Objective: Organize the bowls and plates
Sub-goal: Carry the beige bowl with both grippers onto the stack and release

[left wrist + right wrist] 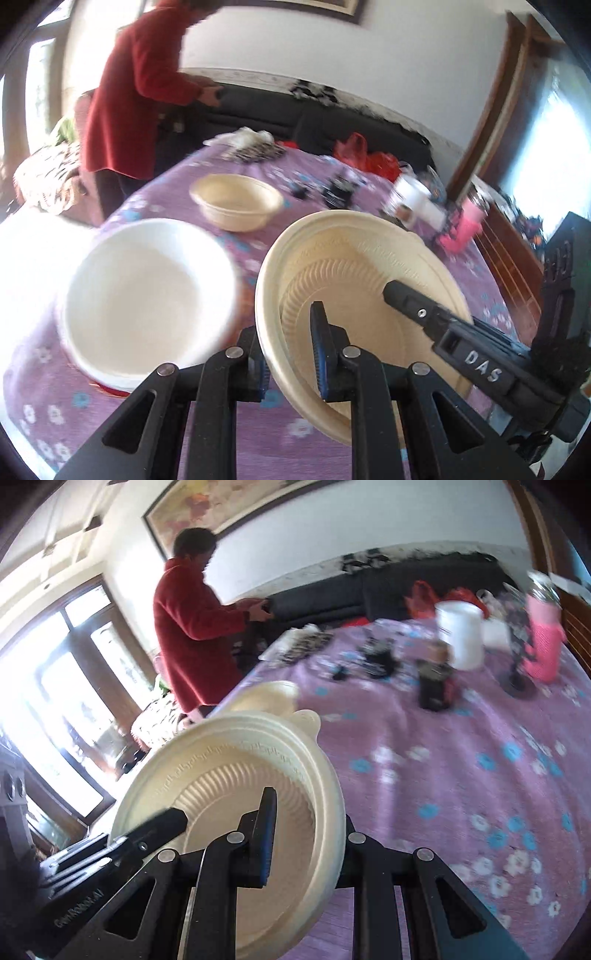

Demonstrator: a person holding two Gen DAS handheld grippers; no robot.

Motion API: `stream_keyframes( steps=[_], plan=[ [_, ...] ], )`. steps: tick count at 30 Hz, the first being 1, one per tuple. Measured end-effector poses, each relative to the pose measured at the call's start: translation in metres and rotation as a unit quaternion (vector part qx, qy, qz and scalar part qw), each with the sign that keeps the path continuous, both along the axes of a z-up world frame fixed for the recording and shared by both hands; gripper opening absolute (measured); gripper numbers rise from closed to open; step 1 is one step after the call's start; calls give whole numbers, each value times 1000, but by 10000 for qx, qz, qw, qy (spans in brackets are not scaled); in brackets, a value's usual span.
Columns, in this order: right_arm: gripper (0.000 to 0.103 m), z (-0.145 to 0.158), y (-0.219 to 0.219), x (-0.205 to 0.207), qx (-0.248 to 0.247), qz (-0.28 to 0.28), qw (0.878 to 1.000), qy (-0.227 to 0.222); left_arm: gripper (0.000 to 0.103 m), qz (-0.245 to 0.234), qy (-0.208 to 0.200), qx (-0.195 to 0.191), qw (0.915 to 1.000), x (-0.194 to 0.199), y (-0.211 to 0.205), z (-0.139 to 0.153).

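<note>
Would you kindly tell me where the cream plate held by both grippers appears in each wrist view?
Left wrist view: the cream plate fills the lower centre-right, tilted, beside the white bowl.
Right wrist view: the plate sits lower left, tilted.
Shared landmark: the pink bottle on the far right of the purple tablecloth.
</note>
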State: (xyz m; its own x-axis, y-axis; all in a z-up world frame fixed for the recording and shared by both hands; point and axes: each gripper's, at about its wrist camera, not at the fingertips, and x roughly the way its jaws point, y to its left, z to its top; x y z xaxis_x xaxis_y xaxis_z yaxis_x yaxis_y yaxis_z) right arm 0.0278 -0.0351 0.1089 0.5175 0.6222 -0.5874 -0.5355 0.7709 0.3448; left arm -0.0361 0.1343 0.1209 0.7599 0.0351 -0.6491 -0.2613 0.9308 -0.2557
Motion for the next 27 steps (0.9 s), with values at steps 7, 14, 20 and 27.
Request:
stream_keyframes(
  steps=[7,14,20,27],
  plan=[
    [23,12,84,-14,-303,535,9980,-167,17,671,-146,-295,9972,-23,73,4],
    [23,1,136,-16,-534,786,9954,-110,17,1033,-84,-301,9942,-33,116,-5],
    [23,-9,155,-14,-769,790,9938,-160,17,1168,-96,17,9931,-38,120,-11],
    [23,-12,164,-16,-960,761,9920,-314,17,1335,-172,420,9900,-39,121,-9]
  ],
)
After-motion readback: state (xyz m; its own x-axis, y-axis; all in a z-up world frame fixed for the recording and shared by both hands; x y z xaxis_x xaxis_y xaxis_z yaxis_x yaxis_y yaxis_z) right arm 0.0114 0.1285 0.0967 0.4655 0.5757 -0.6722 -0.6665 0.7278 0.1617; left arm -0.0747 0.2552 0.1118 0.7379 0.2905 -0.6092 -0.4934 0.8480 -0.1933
